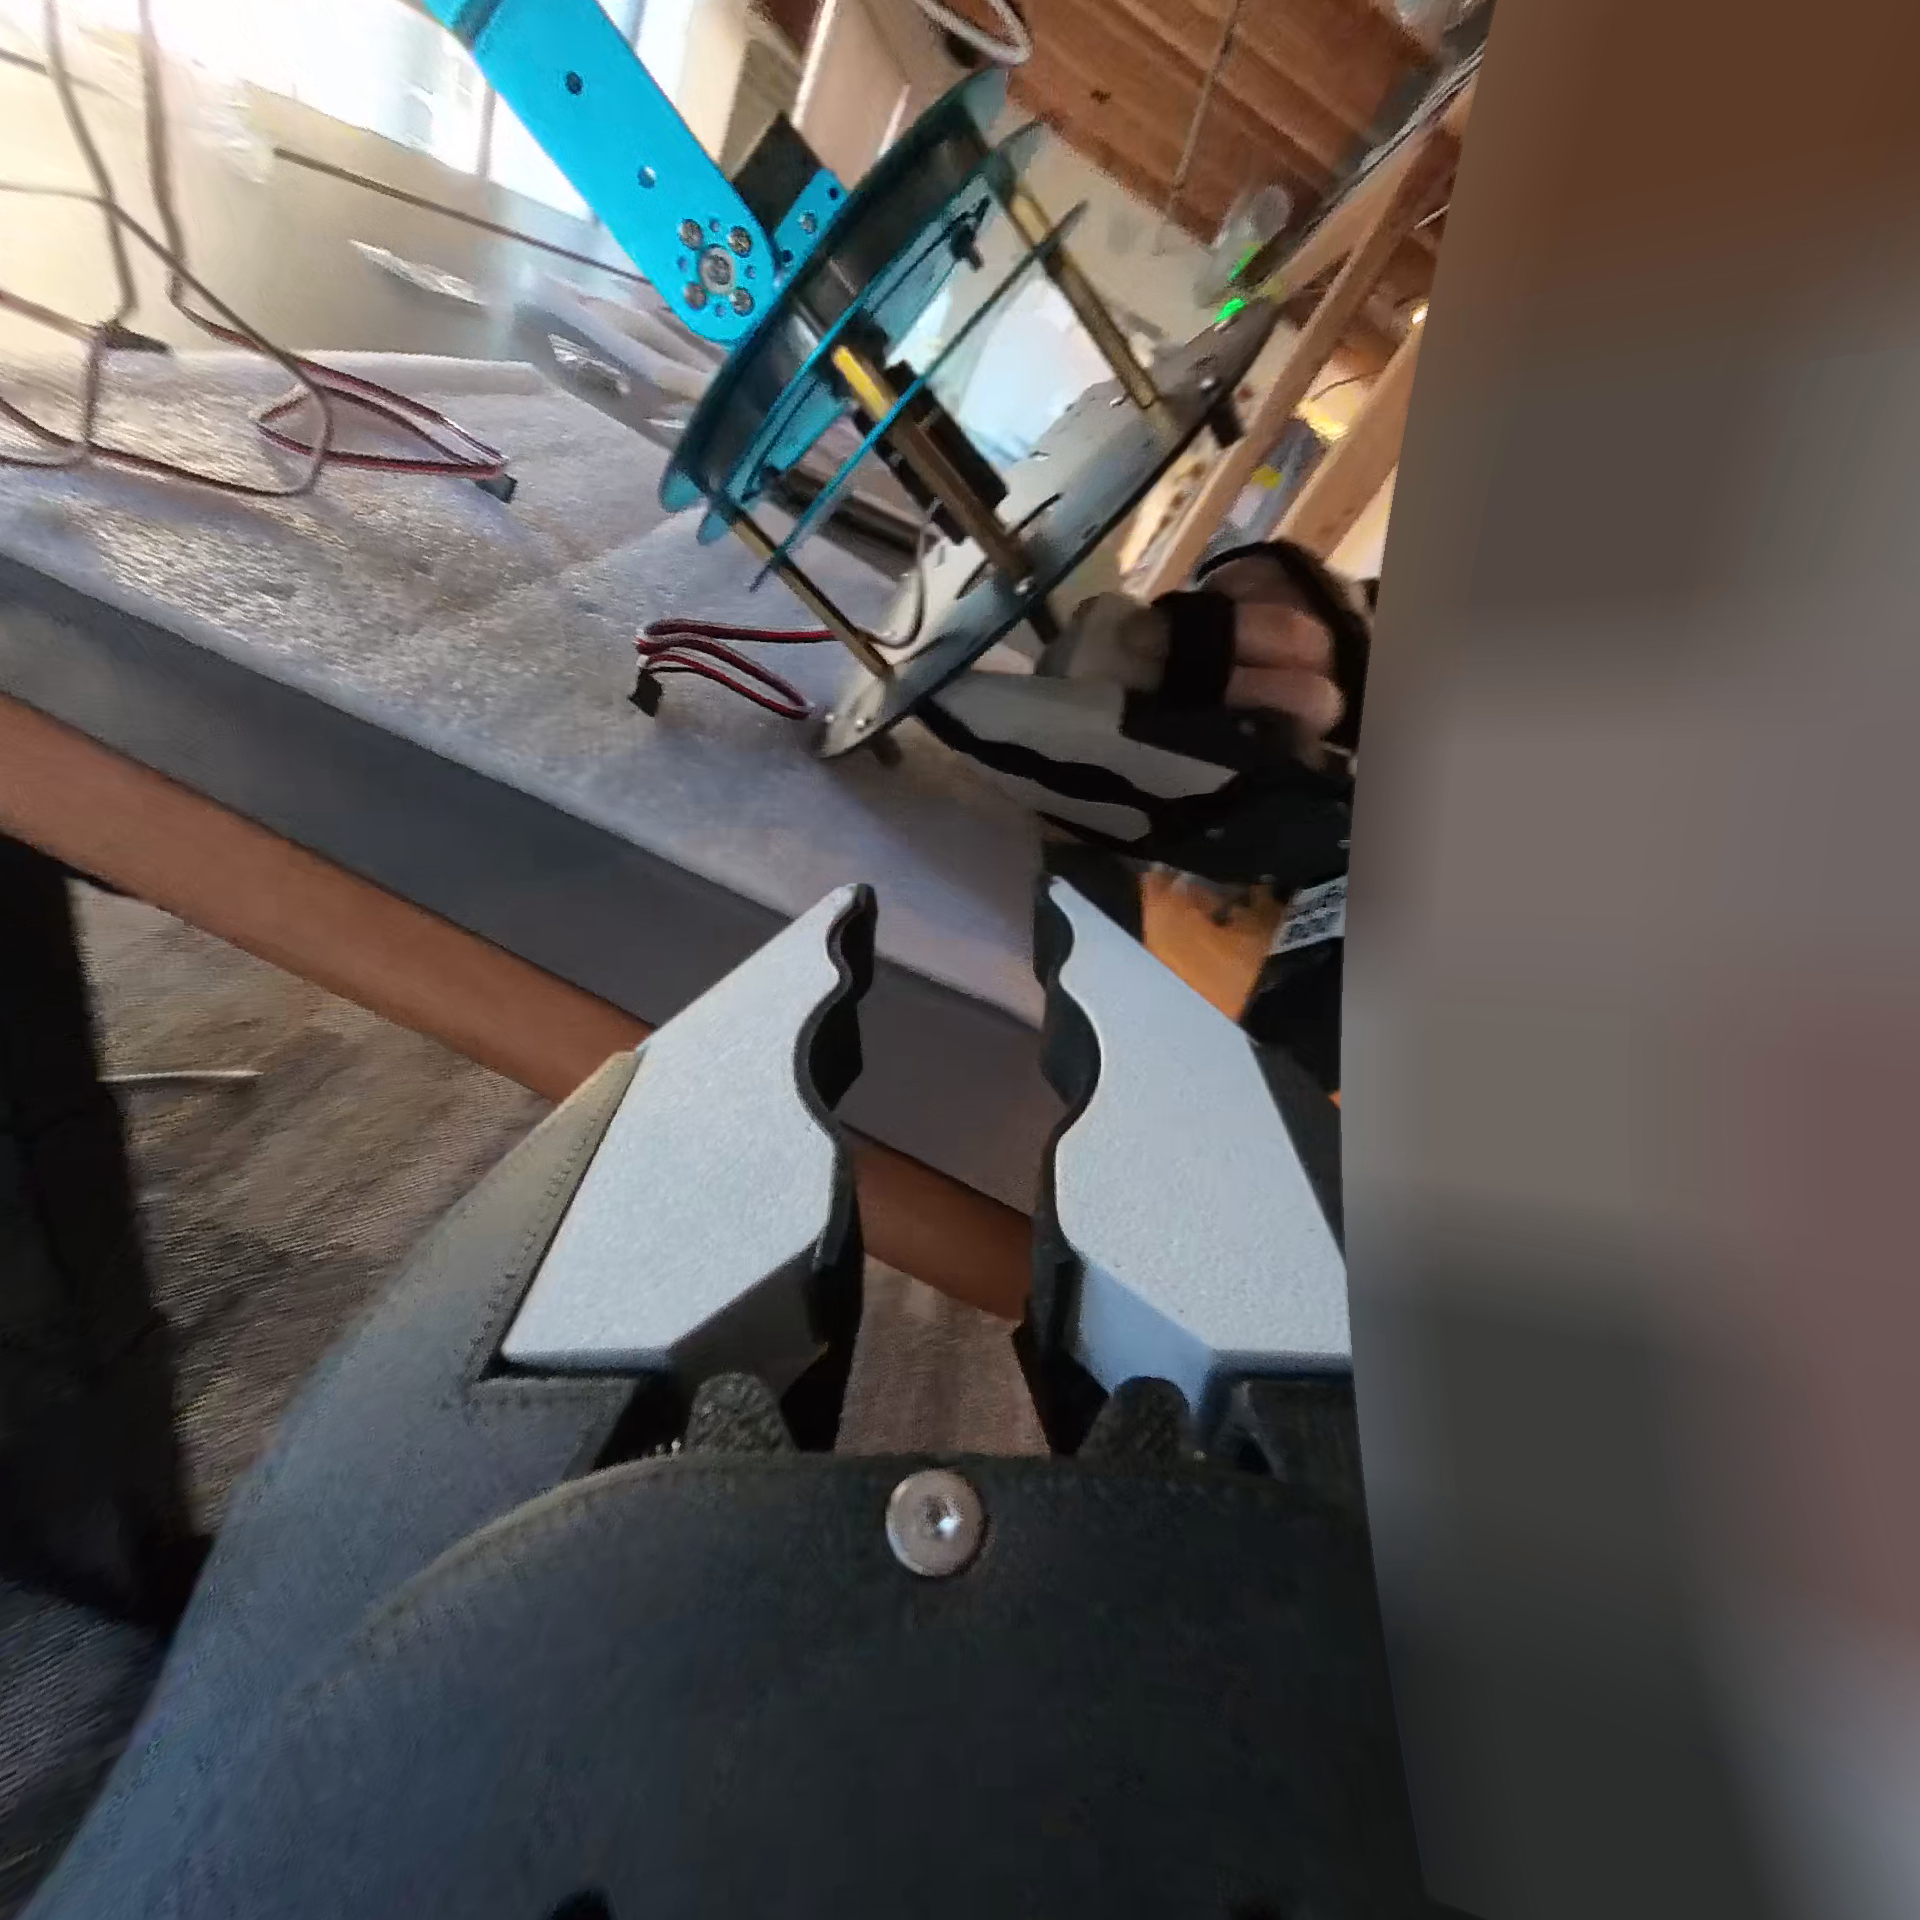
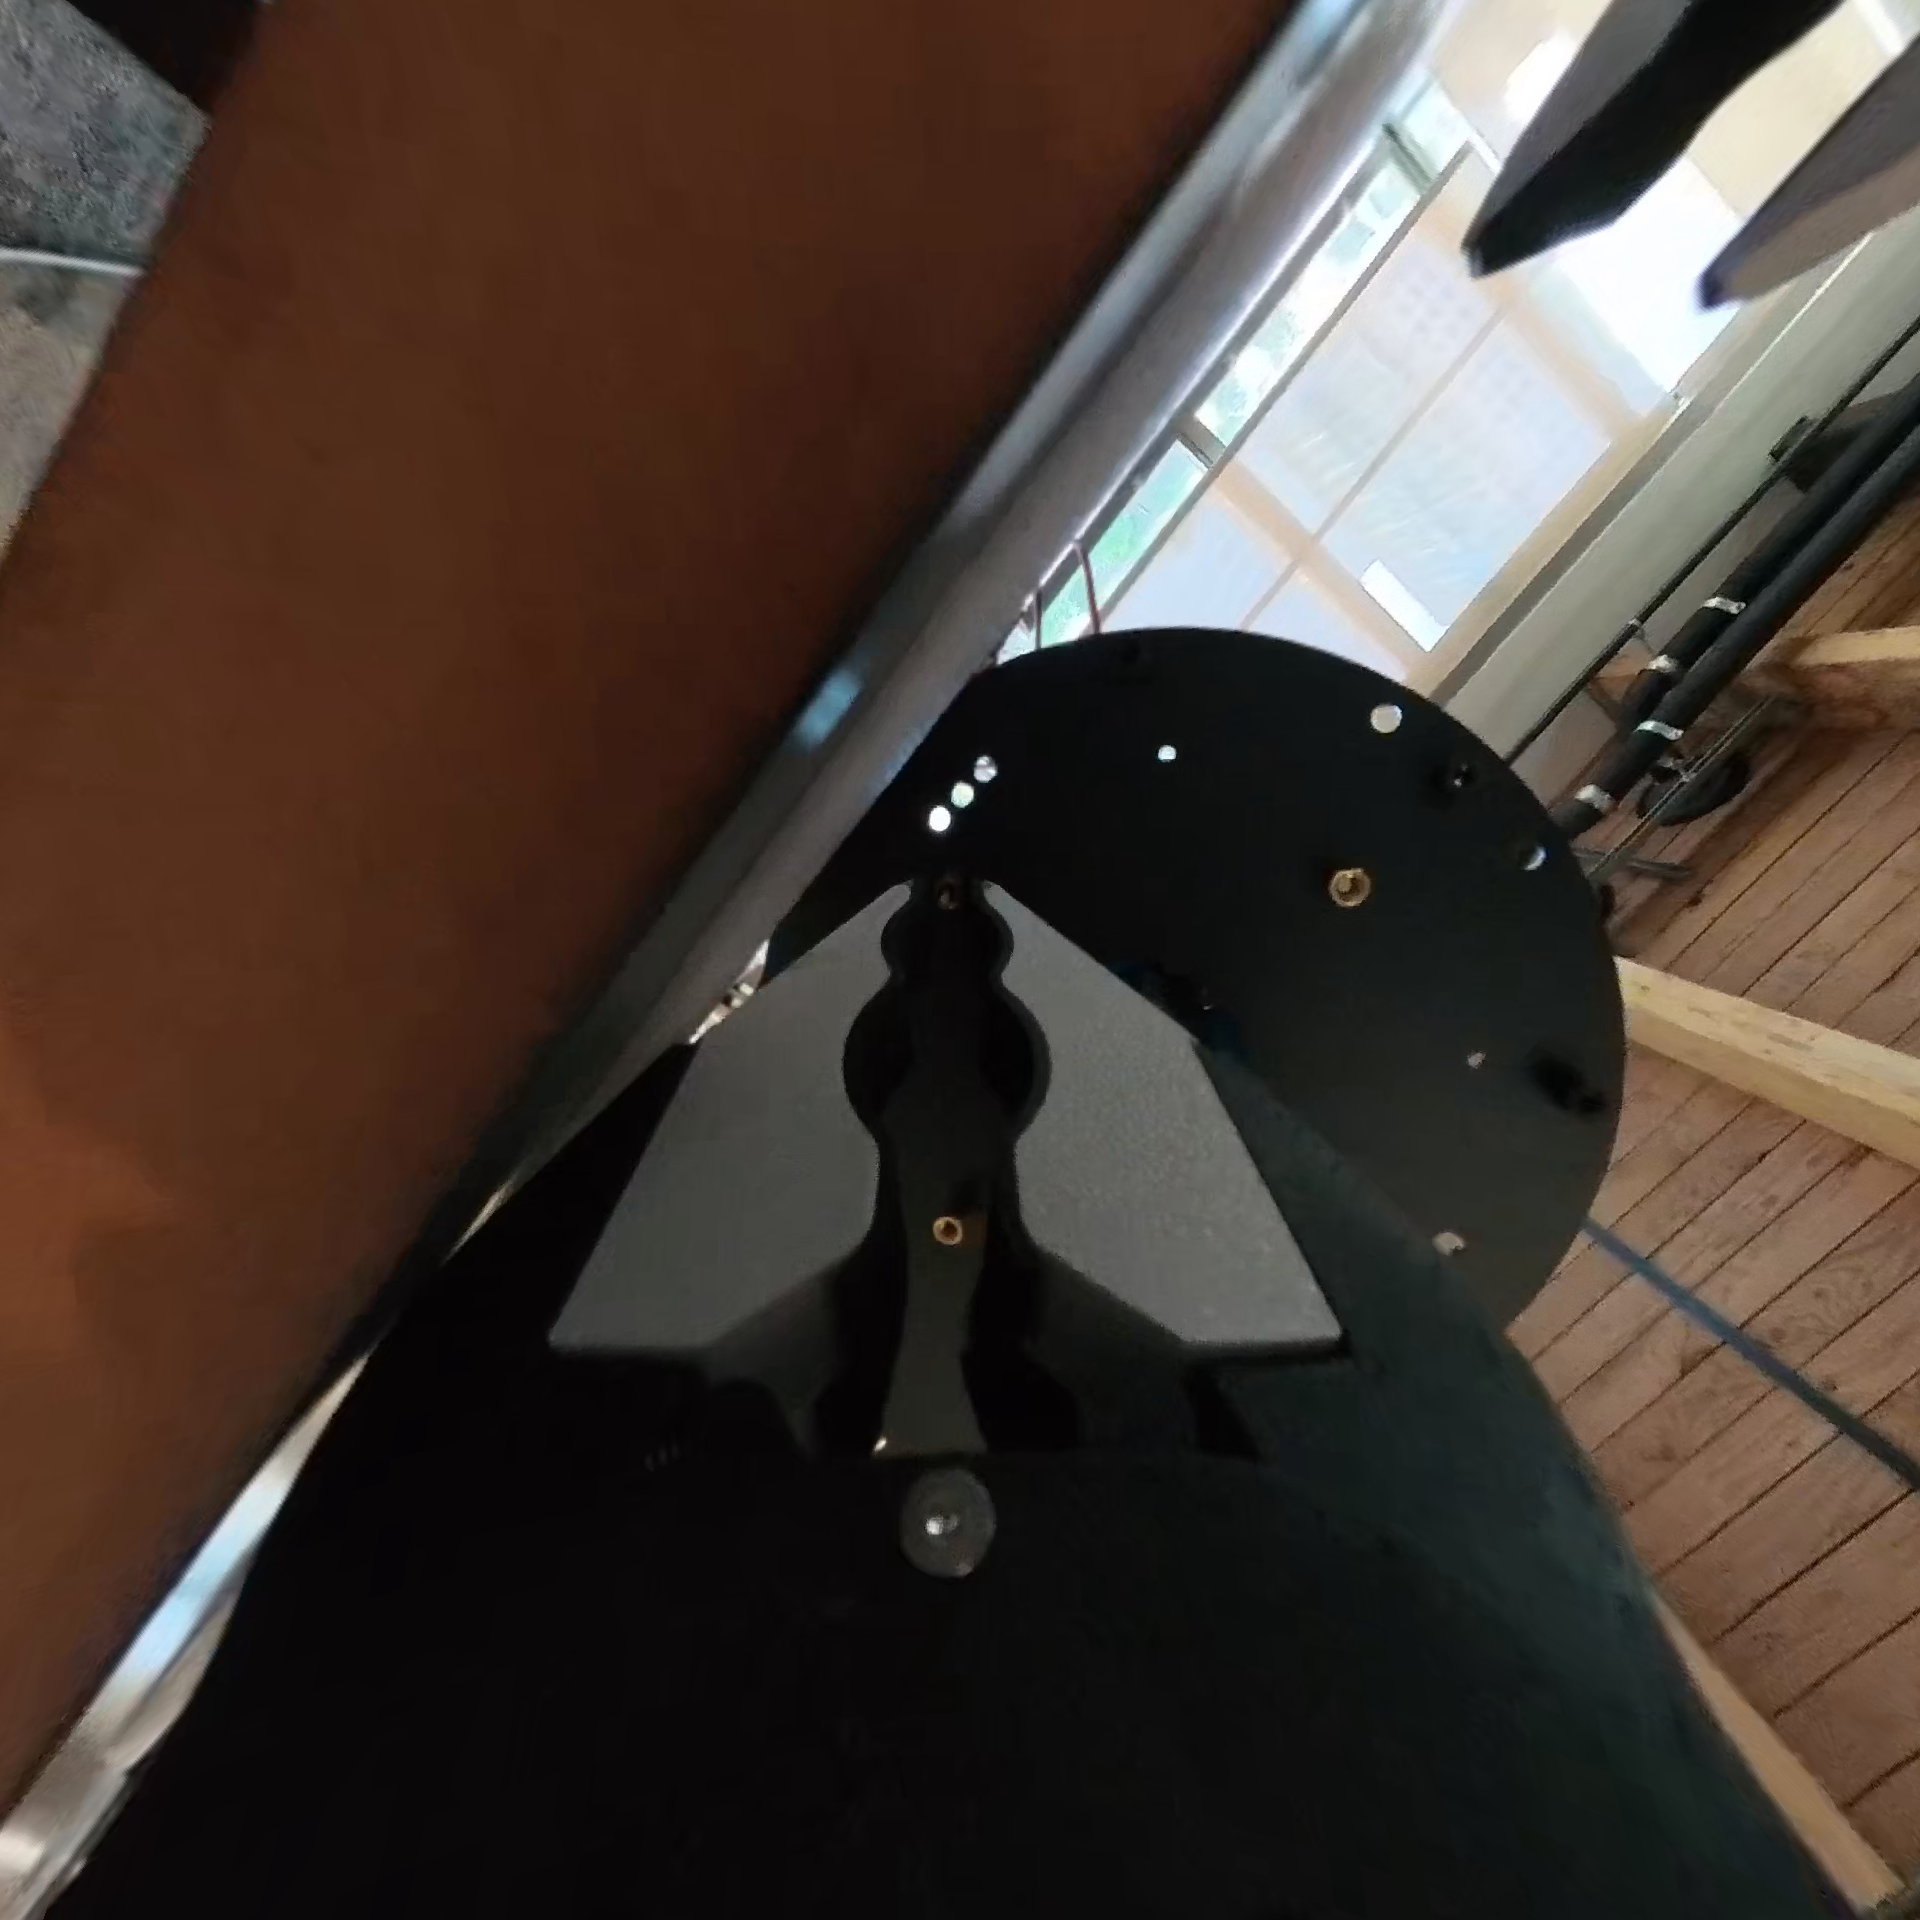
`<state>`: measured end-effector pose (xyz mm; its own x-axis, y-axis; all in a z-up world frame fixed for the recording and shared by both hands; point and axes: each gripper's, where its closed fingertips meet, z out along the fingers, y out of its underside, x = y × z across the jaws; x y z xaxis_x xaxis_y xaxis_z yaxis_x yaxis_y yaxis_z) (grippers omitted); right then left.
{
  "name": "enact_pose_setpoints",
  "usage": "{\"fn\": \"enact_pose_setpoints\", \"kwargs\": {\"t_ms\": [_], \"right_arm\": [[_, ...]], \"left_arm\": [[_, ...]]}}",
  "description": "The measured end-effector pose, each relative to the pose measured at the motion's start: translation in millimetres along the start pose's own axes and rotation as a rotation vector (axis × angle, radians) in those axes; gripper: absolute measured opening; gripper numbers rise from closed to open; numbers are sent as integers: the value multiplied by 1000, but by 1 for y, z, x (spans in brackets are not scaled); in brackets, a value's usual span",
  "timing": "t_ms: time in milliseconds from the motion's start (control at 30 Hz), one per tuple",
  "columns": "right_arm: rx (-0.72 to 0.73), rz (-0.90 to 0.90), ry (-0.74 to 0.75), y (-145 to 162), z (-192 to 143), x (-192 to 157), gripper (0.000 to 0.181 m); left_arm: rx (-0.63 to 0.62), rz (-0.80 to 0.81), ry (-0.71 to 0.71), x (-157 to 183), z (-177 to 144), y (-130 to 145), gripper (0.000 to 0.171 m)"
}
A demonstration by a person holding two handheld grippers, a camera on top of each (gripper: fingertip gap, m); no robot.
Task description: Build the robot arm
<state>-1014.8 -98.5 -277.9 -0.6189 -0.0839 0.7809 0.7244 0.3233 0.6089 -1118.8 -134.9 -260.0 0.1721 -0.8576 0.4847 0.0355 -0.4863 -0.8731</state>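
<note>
A tilted stack of round blue plates [image 1: 831, 343] on brass standoffs, with a blue arm link [image 1: 623, 156] on top, rests one edge on the grey foam mat [image 1: 416, 582]. My right gripper [image 2: 951, 894] is shut on the edge of the stack's bottom round plate [image 2: 1299, 883], seen dark from underneath. It also shows in the left wrist view [image 1: 1070, 748], held by a gloved hand [image 1: 1278, 644]. My left gripper [image 1: 954, 904] is open and empty. It hangs in front of and below the mat's near corner, well short of the stack.
Red-and-black servo wires [image 1: 727, 665] lie on the mat by the stack, and more wires [image 1: 395, 436] lie farther left. The wooden table edge [image 1: 364, 935] runs diagonally, with carpet [image 1: 312, 1143] below. A window [image 2: 1403, 468] and wooden beams [image 2: 1766, 1060] lie behind. Across from one pair of fingers to the other is roughly 12 centimetres. The blue arm link [image 1: 623, 156] is about 12 centimetres from my right fingertips.
</note>
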Motion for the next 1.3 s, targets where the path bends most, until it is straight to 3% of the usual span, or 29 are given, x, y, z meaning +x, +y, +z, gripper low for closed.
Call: {"fn": "enact_pose_setpoints", "kwargs": {"t_ms": [300, 500, 733, 933, 1300], "right_arm": [[-5, 51, -30, -1, 2, 1, 6], [9, 101, -21, 0, 2, 1, 6], [64, 75, 7, 0, 2, 2, 5], [90, 45, 38, 0, 2, 2, 6], [82, 61, 28, 4, 3, 2, 5]], "left_arm": [[-98, 474, -384, -33, 27, -15, 62], [-159, 611, -384, -33, 60, -18, 80], [-215, 759, -407, -32, 86, -22, 86], [-270, 787, -405, -31, 89, -18, 77], [-246, 707, -378, -33, 87, -17, 74]]}}
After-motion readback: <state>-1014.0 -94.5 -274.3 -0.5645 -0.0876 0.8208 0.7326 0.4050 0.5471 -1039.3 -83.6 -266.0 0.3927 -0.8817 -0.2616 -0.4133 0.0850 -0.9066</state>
